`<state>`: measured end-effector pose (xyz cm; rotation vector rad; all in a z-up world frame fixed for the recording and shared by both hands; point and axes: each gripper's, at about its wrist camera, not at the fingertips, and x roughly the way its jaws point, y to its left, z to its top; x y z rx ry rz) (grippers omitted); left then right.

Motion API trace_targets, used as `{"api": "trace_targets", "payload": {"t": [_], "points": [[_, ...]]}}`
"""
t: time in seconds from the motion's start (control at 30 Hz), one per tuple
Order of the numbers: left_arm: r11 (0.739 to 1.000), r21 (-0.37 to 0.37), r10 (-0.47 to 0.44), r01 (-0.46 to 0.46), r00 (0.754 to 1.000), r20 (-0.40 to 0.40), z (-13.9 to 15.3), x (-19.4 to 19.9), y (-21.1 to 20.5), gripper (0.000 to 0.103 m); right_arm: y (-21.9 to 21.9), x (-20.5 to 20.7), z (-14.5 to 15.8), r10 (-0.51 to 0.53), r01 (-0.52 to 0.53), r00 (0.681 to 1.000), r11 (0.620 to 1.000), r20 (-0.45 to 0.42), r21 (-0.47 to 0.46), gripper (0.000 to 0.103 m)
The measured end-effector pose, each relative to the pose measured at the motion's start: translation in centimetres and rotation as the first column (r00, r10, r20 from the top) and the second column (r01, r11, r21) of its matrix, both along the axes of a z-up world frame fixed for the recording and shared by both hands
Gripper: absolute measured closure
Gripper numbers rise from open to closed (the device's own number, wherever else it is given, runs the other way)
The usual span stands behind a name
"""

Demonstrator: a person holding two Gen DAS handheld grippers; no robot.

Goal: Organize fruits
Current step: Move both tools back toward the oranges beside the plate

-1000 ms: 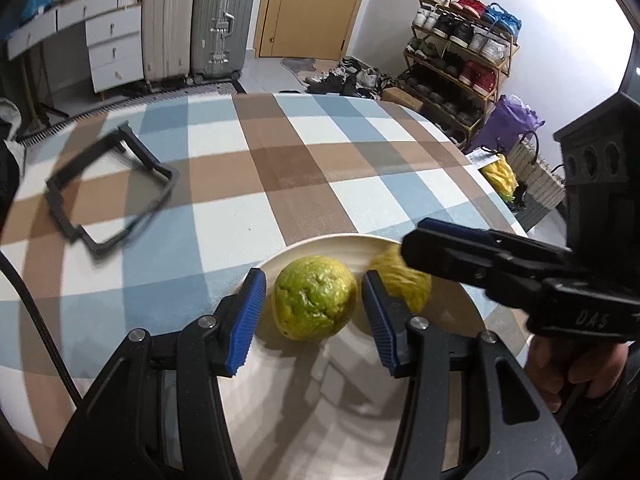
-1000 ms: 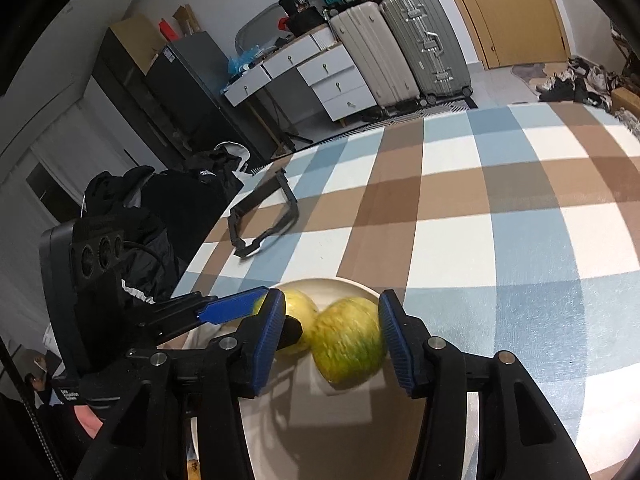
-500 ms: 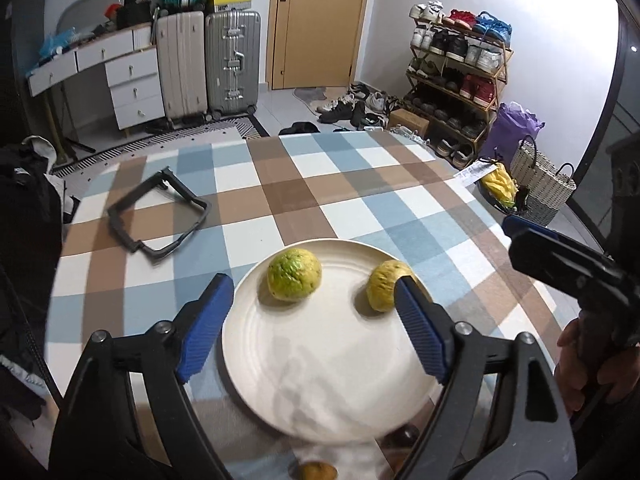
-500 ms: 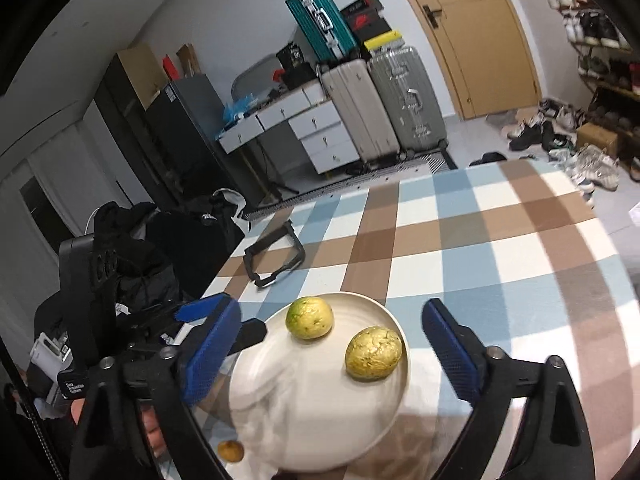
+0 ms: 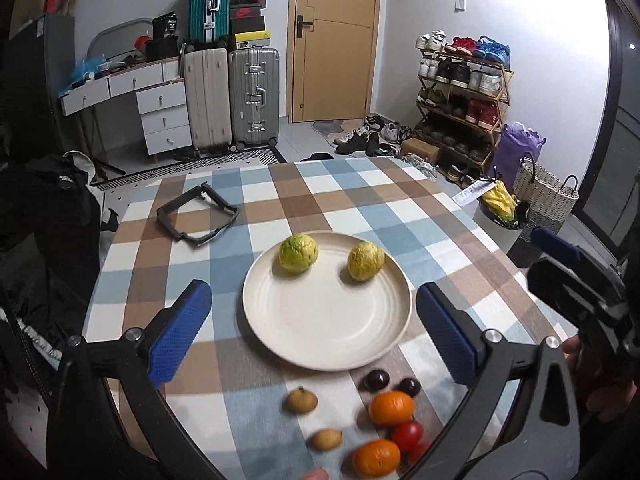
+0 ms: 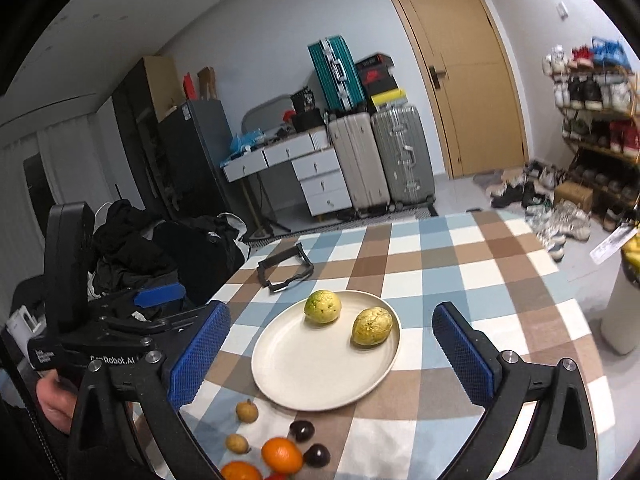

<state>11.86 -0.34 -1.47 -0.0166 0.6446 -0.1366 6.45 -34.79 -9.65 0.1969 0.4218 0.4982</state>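
Plate (image 5: 280, 340): 2 green fruits (image 5: 298, 253) sitting on it, done. Both the left gripper (image 5: 312, 330) and right gripper (image 6: 330, 354) have just been opening wide, holding nothing. Waiting on the tablecloth (image 5: 360, 200) (near edge): 2 oranges (image 5: 391, 408), 2 dark fruits, 2 brown ones, tomatoes.

Place: a lived-in home room — part entry, part storage.
Door: wooden door (image 5: 335, 40) in the far wall.
Footwear: open shoe rack (image 5: 464, 92) packed with trainers; loose shoes (image 5: 368, 138) on the floor beside it.
Luggage: upright suitcases (image 5: 232, 100), a teal one (image 5: 210, 4) stacked above.
Furniture: white drawer unit (image 5: 162, 116); bench under a checked cloth (image 5: 360, 200).
Sundries: wicker basket (image 5: 544, 190) — dark clothing (image 5: 44, 200) heaped at left.
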Motion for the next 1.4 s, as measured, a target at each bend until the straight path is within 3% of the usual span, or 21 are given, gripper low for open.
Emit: {"api": "trace_targets", "payload": {"t": [0.33, 0.53, 0.77, 1.17, 1.33, 1.4], "points": [[1.000, -0.023, 0.001, -0.002, 1.000, -0.027, -1.5, -6.1, 0.1, 0.001, 0.6, -6.9, -1.1, -0.042, 0.051, 0.994, 0.995, 0.097, -0.088, 0.000], [0.999, -0.041, -0.004, 0.000, 0.995, -0.097, -4.7, -8.6, 0.8, 0.001, 0.1, -9.1, -3.3, -0.057, 0.062, 0.997, 0.991, 0.045, -0.117, 0.000], [0.998, -0.065, -0.023, 0.011, 0.982, -0.189, -9.3, -8.4, 1.0, 0.001, 0.5, -10.2, -6.1, -0.072, 0.067, 0.997, 0.984, -0.023, -0.163, 0.000], [0.992, -0.113, -0.086, 0.059, 0.965, -0.246, -12.2, -7.5, -0.2, 0.001, 1.1, -11.3, -9.4, -0.059, 0.039, 0.993, 0.983, -0.106, -0.178, 0.000], [0.989, -0.106, -0.124, 0.101, 0.963, -0.241, -12.3, -7.2, -1.2, 0.008, 0.7, -11.2, -9.8, -0.066, 0.044, 0.991, 0.983, -0.120, -0.178, 0.000], [0.987, -0.115, -0.140, 0.114, 0.959, -0.247, -12.5, -6.9, -1.4, 0.021, 0.5, -11.1, -9.9, -0.069, 0.047, 0.989, 0.984, -0.128, -0.173, 0.000]]}}
